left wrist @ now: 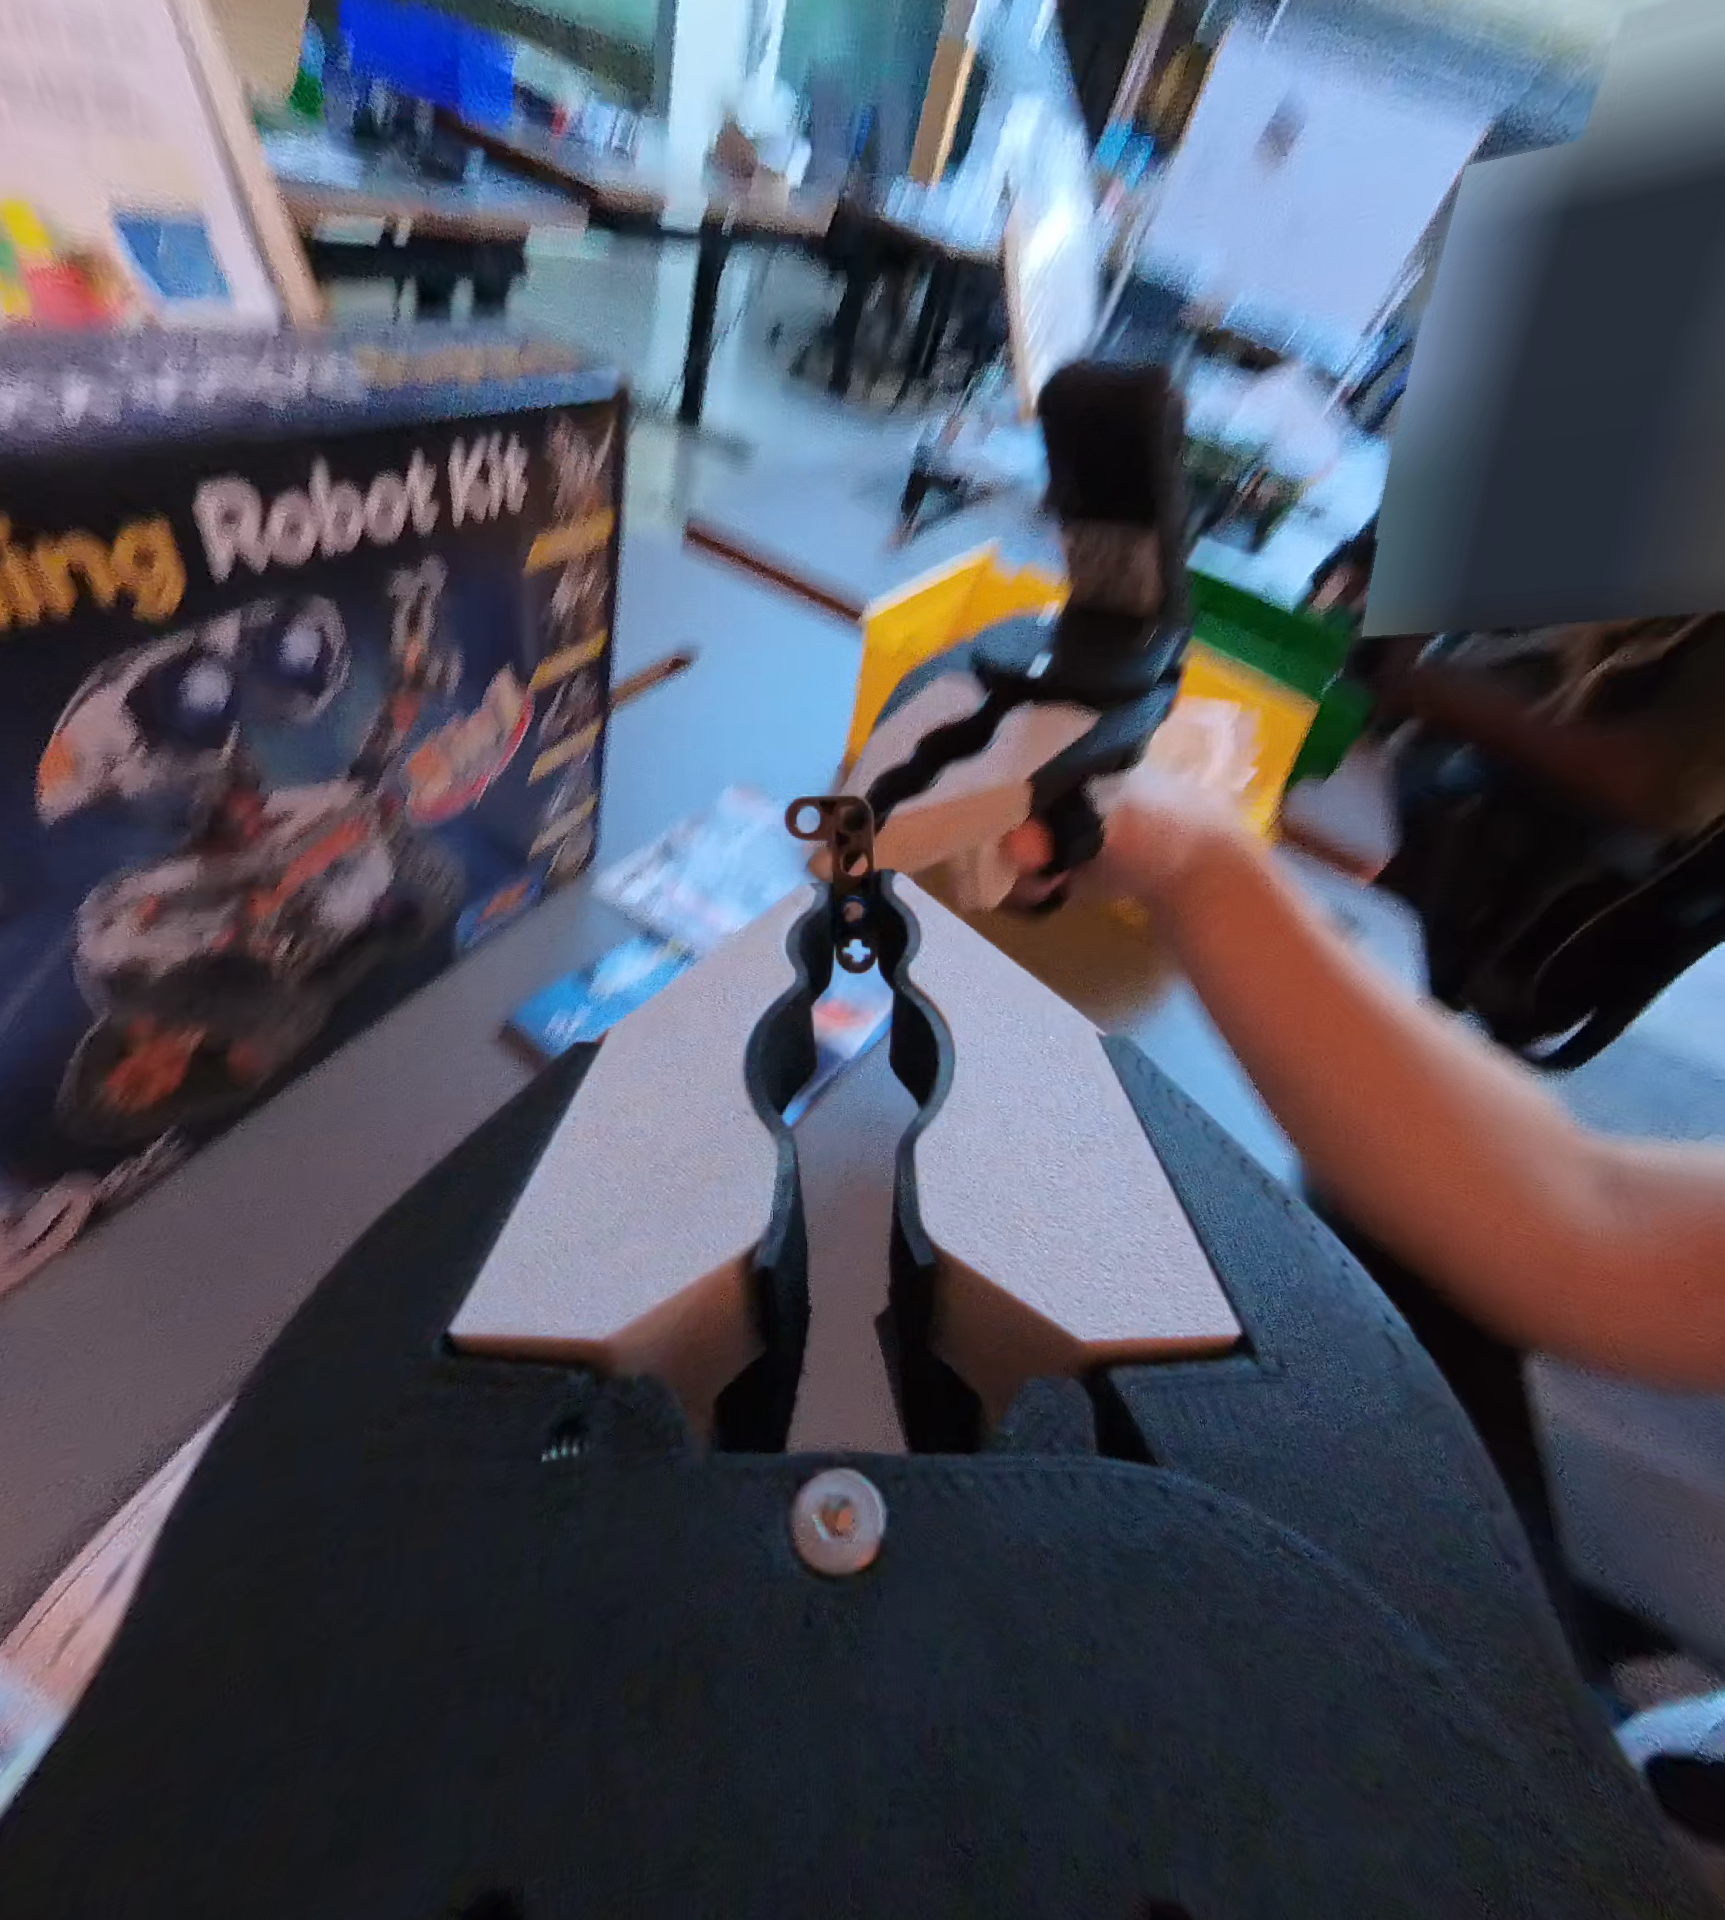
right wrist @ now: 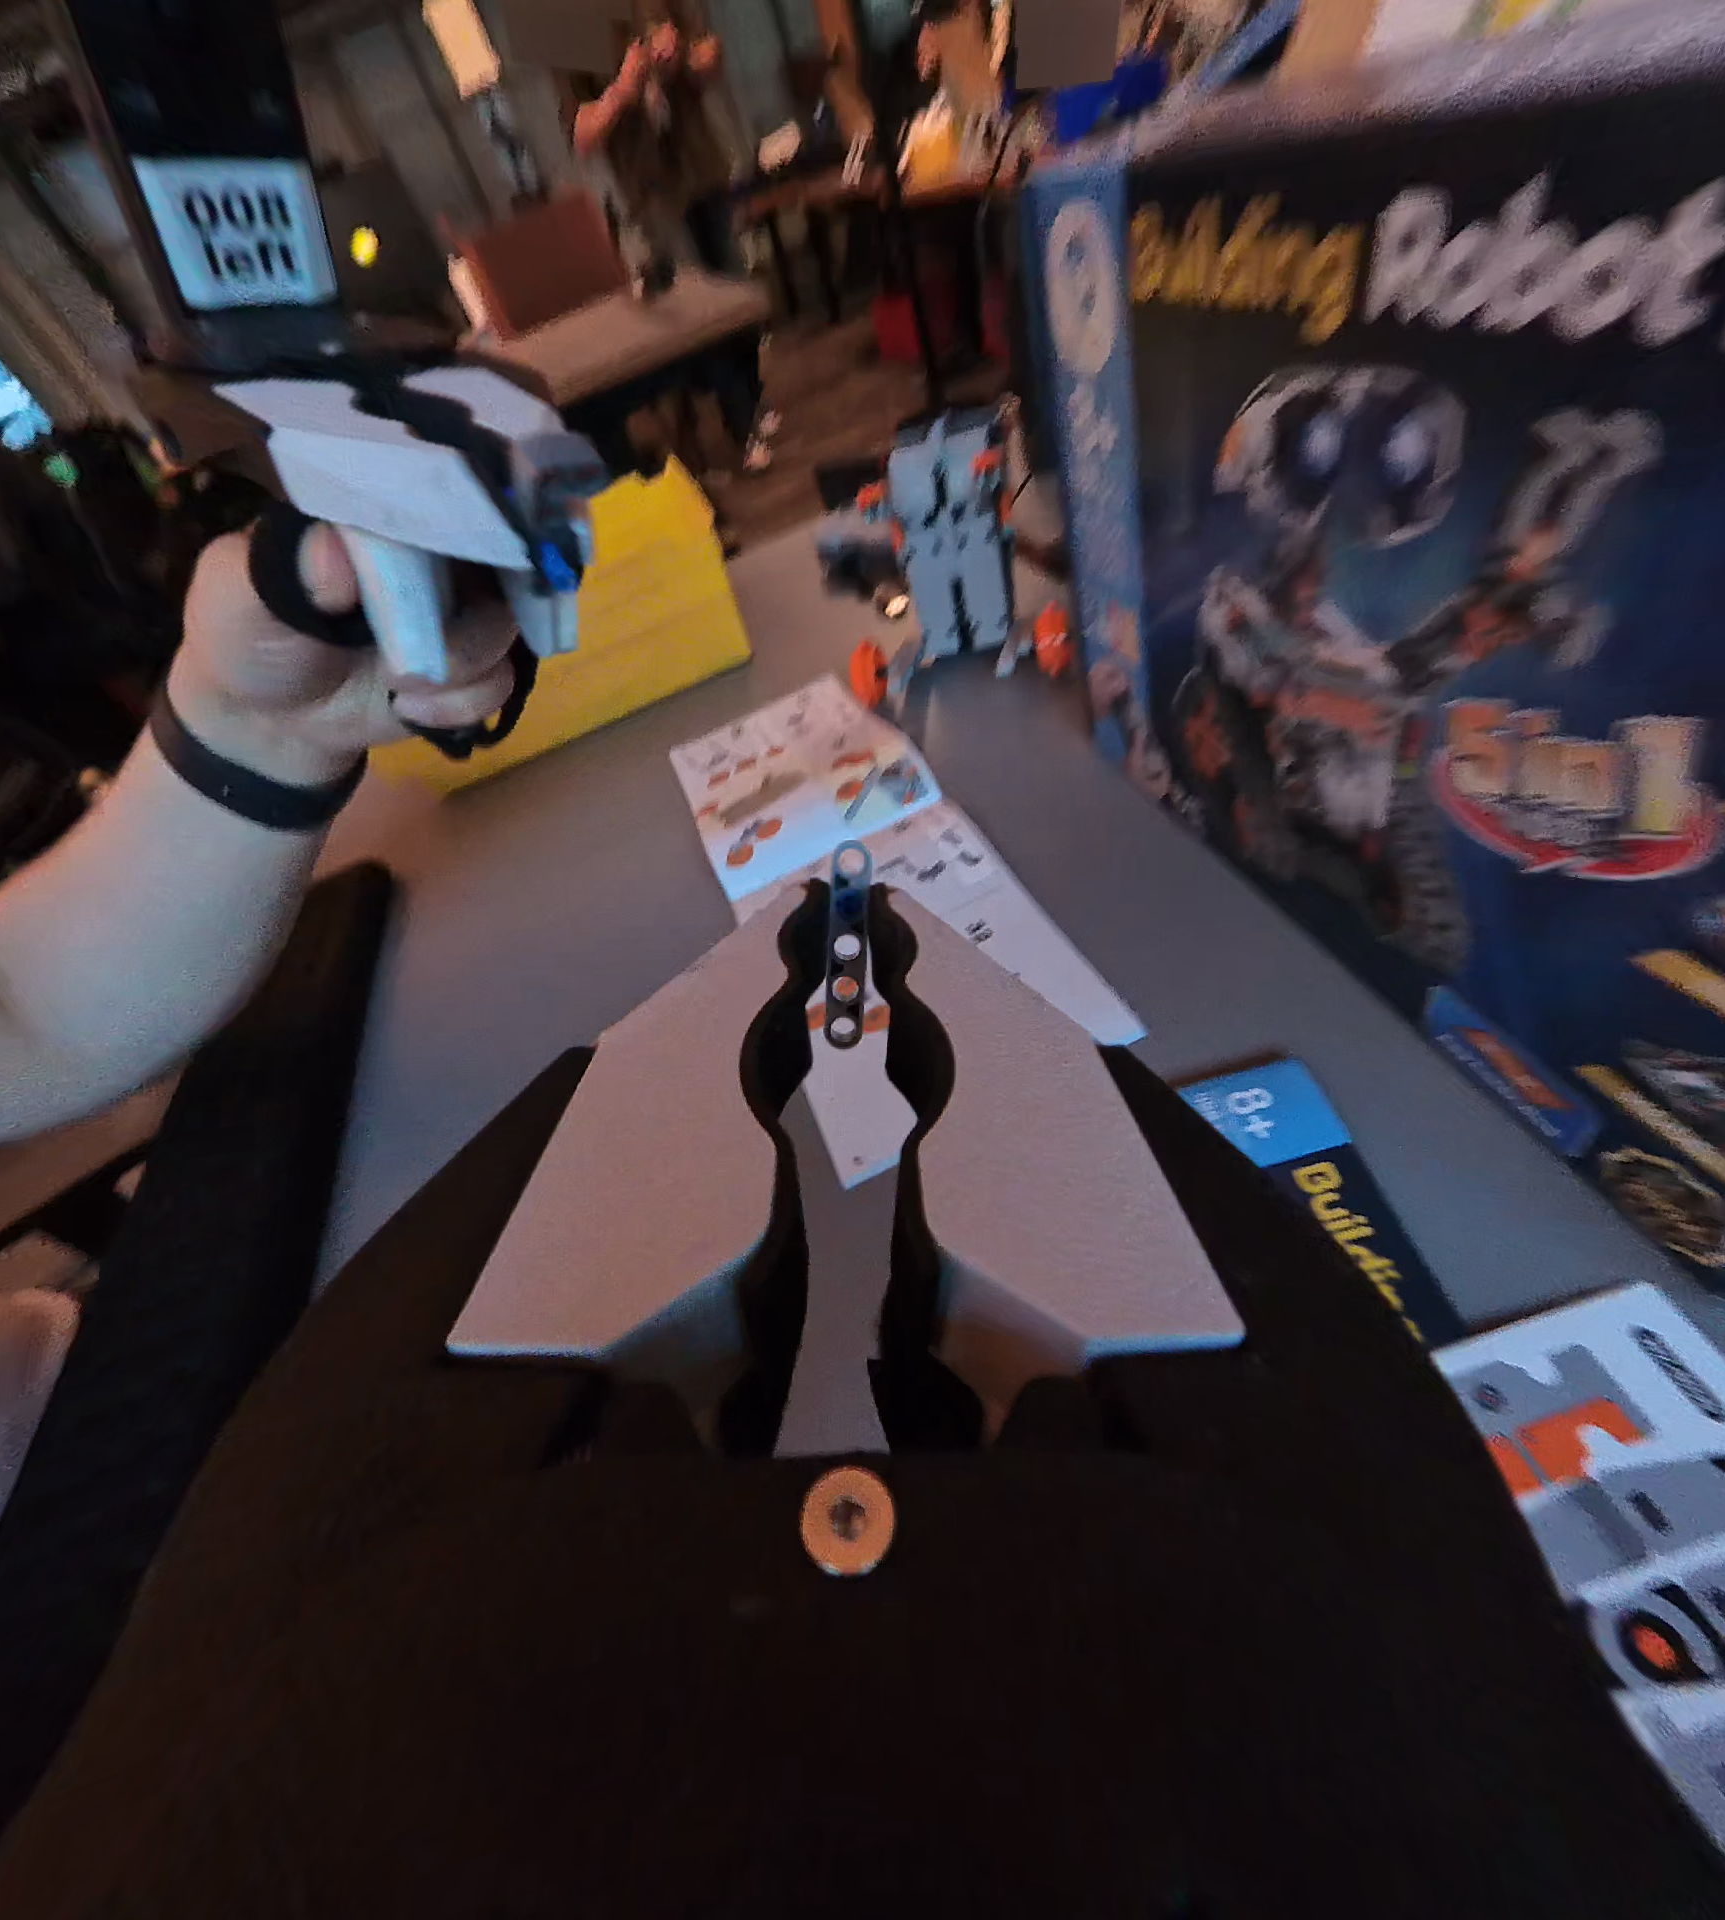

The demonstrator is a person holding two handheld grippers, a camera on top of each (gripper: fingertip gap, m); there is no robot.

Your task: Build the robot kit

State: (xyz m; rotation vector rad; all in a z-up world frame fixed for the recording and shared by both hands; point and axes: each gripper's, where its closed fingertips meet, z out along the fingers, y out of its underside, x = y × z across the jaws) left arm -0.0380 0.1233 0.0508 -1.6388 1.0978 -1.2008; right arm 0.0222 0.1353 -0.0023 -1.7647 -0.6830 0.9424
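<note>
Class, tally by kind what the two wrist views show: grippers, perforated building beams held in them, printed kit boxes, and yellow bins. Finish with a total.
Grippers: 2 (left gripper, right gripper)
Perforated beams: 2 (bent beam, straight beam)
Kit boxes: 1 (kit box)
Yellow bins: 1 (yellow bin)
Total: 6

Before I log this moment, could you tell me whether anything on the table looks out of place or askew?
Nothing looks damaged or spilled. The instruction sheet lies unfolded and slanted on the grey table, beside the upright robot kit box. Each tongs grips a small holed beam: an angled one on the left, a straight one on the right.
</note>
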